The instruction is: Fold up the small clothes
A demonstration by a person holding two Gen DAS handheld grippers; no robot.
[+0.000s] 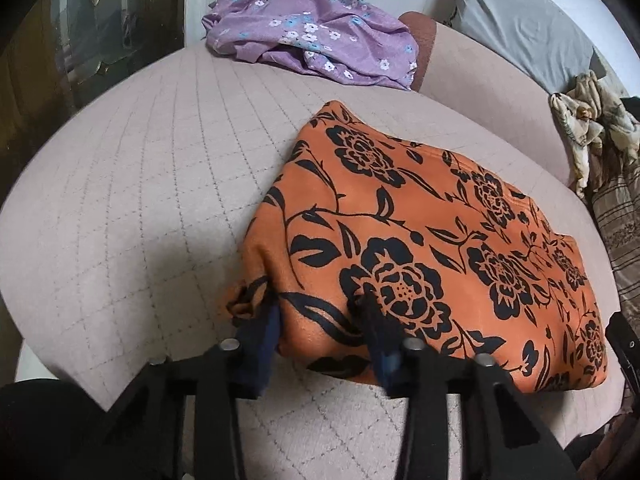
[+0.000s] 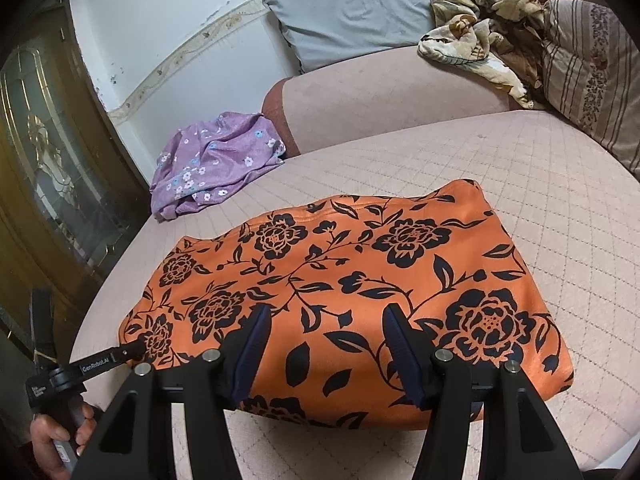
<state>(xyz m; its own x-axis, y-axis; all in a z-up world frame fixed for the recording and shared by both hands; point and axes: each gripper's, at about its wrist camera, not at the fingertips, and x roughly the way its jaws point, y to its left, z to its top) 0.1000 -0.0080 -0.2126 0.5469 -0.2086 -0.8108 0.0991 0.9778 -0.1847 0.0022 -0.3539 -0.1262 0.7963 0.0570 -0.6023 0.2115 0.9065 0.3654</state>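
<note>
i am holding my left gripper point(image 1: 320, 304) at the near left corner of the orange floral garment point(image 1: 420, 248), its fingers standing apart with the folded edge of the cloth between them; one dark pad point(image 1: 370, 316) is lying on top of the fabric and the other is beside the bunched corner, and i cannot tell whether they are pinching it. in the right wrist view my left gripper point(image 2: 134, 350) is showing at the same corner, with my hand point(image 2: 52, 444) wrapping its handle. my right gripper point(image 2: 326, 320) is hovering over the near edge of the orange floral garment point(image 2: 352, 280), its fingers spread wide and closing on nothing. the garment is lying folded into a thick rectangle on the quilted pink bed cover point(image 2: 560, 184), near the front edge. a crumpled purple floral cloth point(image 2: 212, 164) is sitting well apart from it, toward the far side by the wall. a grey pillow point(image 2: 356, 12) is leaning at the head of the bed, with a beige patterned blanket point(image 2: 480, 28) heaped next to a striped pillow point(image 2: 588, 76). a dark wooden cabinet point(image 2: 48, 160) with glass doors is standing beside the bed.
</note>
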